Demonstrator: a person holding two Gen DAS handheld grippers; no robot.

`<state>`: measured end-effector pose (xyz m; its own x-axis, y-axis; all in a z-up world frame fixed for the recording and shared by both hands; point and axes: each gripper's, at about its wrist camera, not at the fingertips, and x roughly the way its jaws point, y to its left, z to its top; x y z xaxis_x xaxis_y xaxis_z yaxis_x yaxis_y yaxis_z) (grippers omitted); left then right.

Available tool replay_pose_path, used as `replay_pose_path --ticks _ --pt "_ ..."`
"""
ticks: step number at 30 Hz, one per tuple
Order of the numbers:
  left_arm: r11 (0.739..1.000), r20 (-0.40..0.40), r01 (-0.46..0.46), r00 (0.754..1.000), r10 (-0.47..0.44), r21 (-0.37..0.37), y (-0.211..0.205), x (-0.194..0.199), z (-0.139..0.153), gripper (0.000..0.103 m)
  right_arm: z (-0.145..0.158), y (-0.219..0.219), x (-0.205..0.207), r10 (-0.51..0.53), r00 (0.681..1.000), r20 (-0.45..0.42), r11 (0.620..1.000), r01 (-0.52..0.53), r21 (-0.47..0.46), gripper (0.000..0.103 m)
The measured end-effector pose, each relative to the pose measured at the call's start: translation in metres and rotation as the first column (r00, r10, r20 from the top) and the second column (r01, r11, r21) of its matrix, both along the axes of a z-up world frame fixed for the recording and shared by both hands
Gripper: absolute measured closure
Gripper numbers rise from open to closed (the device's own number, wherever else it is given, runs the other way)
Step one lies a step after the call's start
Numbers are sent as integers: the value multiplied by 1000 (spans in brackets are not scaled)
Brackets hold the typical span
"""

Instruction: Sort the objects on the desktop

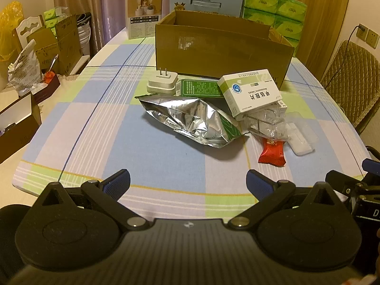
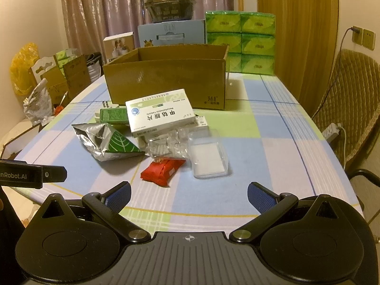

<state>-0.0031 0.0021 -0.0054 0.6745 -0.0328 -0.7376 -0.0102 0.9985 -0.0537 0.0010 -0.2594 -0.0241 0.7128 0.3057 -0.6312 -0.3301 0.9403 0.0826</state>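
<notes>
A heap of small objects lies mid-table in front of an open cardboard box [image 1: 220, 49] [image 2: 166, 80]. It holds a white medicine box [image 1: 251, 92] [image 2: 161, 112], a crumpled silver foil bag [image 1: 190, 121] [image 2: 106, 142], a red snack packet [image 1: 272, 150] [image 2: 162, 169], a clear plastic case [image 1: 300, 135] [image 2: 209, 154], a green box [image 1: 200, 87] [image 2: 112, 115] and a white plug adapter [image 1: 162, 82]. My left gripper [image 1: 188, 185] and my right gripper [image 2: 188, 196] both hover open near the table's front edge, short of the heap, holding nothing.
The checked tablecloth [image 1: 106, 123] [image 2: 273, 147] covers the table. Green tissue packs [image 2: 239, 41], a pale blue carton [image 2: 171, 32] and a small white box [image 1: 143, 14] stand behind the cardboard box. A padded chair [image 2: 349, 109] is at the right; boxes and bags [image 1: 47, 47] crowd the left.
</notes>
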Motion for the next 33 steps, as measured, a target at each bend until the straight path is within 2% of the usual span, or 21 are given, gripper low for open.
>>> replay_pose_path --ticks 33 --pt "1000 -31 10 999 -10 2 -6 6 0 1 0 8 21 3 998 -61 1000 -4 -10 2"
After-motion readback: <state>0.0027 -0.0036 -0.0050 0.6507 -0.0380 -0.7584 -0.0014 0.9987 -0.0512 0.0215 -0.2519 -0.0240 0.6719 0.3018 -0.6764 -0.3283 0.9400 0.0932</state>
